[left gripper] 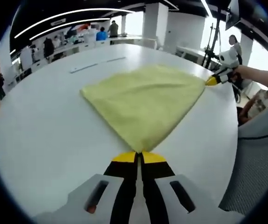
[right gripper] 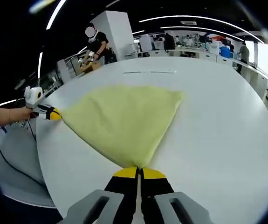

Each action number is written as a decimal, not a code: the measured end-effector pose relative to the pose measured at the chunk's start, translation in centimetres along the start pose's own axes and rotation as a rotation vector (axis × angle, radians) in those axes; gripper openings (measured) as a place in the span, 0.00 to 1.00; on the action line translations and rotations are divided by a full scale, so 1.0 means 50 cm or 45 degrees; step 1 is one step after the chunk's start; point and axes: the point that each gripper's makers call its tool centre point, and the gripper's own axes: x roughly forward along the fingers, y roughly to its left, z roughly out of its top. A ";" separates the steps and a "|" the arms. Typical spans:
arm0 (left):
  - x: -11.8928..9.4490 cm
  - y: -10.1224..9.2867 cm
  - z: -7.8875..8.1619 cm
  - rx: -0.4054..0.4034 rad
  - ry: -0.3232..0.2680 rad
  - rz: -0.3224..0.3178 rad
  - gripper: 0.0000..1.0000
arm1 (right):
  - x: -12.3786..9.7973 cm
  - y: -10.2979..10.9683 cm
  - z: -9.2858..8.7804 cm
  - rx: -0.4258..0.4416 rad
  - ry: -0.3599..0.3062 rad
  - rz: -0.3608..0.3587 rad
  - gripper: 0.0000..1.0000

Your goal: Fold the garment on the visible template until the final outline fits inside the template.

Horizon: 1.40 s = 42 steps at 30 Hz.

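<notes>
White table [left gripper: 45, 135]: broad bare surface on both sides of the yellow cloth [left gripper: 145, 100], open for a pass all round it. Cloth lies flat and low, no bulk to clear. Two of its corners are taken: left gripper [left gripper: 139, 156] jaws closed on the near corner in the left gripper view, right gripper [left gripper: 211, 80] pinching the corner by the table edge. Beyond the cloth, thin pale strips [left gripper: 96, 64] lie flat on the tabletop, apart from the cloth; low, little hindrance. Off the table edge near the right gripper, a dark tripod stand [left gripper: 210, 44] rises upright. People and benches stand well back from the table.
</notes>
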 end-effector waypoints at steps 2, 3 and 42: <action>-0.001 -0.002 -0.002 0.001 0.002 0.001 0.00 | -0.002 0.003 -0.003 0.003 0.001 0.001 0.00; -0.002 -0.003 -0.003 0.002 0.003 0.001 0.00 | -0.002 0.004 -0.004 0.004 0.001 0.002 0.00; -0.028 -0.012 0.042 -0.138 -0.124 0.093 0.60 | -0.034 0.050 0.065 -0.052 -0.122 0.036 0.61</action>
